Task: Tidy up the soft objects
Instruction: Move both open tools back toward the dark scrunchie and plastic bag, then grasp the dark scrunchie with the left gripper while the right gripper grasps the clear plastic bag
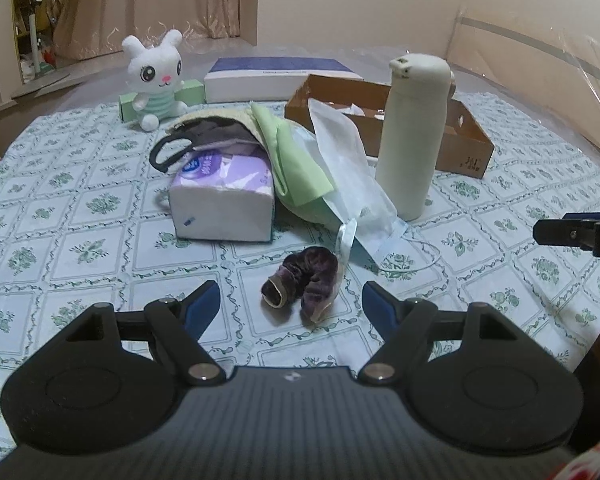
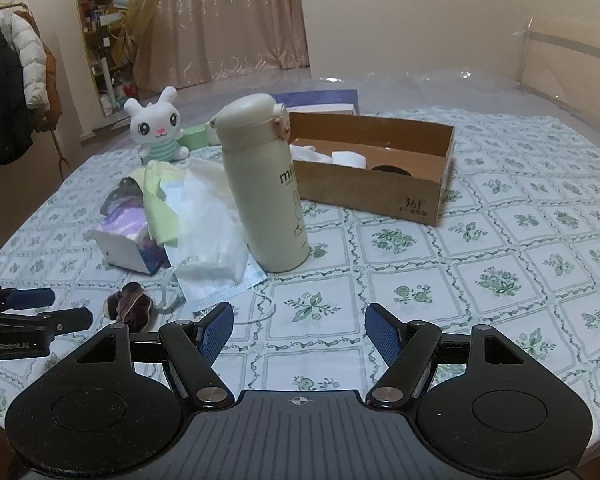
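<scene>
A purple velvet scrunchie (image 1: 302,282) lies on the tablecloth just ahead of my open, empty left gripper (image 1: 291,300); it also shows in the right wrist view (image 2: 130,308). Behind it lie a packaged face mask (image 1: 348,172), a green cloth (image 1: 296,156), a tissue pack (image 1: 224,200) and a dark mask (image 1: 204,136). A white plush rabbit (image 1: 156,76) sits at the back left. A cardboard box (image 2: 380,184) stands at the back right. My right gripper (image 2: 299,324) is open and empty over bare tablecloth.
A cream thermos bottle (image 2: 264,188) stands upright between the soft pile and the box. A blue-and-white flat box (image 1: 280,76) and a green box (image 1: 188,94) lie at the far edge. Coats (image 2: 8,92) hang at the left.
</scene>
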{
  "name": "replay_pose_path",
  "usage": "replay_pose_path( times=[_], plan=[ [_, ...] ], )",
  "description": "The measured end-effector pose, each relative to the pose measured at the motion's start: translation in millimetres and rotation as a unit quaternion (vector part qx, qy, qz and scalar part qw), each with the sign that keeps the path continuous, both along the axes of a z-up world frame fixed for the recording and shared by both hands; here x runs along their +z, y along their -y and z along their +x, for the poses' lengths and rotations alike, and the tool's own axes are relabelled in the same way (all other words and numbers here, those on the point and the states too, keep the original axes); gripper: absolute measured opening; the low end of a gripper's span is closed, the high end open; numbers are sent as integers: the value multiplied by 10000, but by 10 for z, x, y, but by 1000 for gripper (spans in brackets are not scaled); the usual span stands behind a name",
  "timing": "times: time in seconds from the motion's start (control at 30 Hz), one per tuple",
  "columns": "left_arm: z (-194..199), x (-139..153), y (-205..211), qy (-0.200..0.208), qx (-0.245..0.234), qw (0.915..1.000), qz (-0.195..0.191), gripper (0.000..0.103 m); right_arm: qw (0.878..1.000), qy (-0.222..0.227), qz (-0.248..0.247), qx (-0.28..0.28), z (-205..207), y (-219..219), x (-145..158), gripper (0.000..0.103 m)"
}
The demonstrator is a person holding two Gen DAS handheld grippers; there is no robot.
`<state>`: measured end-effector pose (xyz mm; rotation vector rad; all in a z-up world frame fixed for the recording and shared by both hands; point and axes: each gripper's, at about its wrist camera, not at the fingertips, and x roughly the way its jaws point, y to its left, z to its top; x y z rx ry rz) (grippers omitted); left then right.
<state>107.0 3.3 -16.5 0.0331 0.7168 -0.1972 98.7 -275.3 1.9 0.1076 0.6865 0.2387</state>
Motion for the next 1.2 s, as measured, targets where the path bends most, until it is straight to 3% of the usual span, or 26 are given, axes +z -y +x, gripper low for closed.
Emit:
replay_pose_path(
  times=[0.43,0.7,0.87,1.03,1.2],
  plan=[
    [206,-173,-12,-153,-122,9998,-15,70,9998,-137,-50,145,238,-235,-165,72],
    [395,-312,37,-243,-496,9984,87,64,9994,-218,-55,259,405,-377,-247,72],
    [513,-392,62,-358,-670,9970,123,50,9991,-269,-51,331,504,-438,-289,72],
    [545,-433,58,-434,-706,9965,123,25,9988,-268,-35,396,570,-520,-308,72],
    [500,-357,-49,-376,-526,9979,21,18,9985,-246,28,479,647,-622,-317,72]
  ],
)
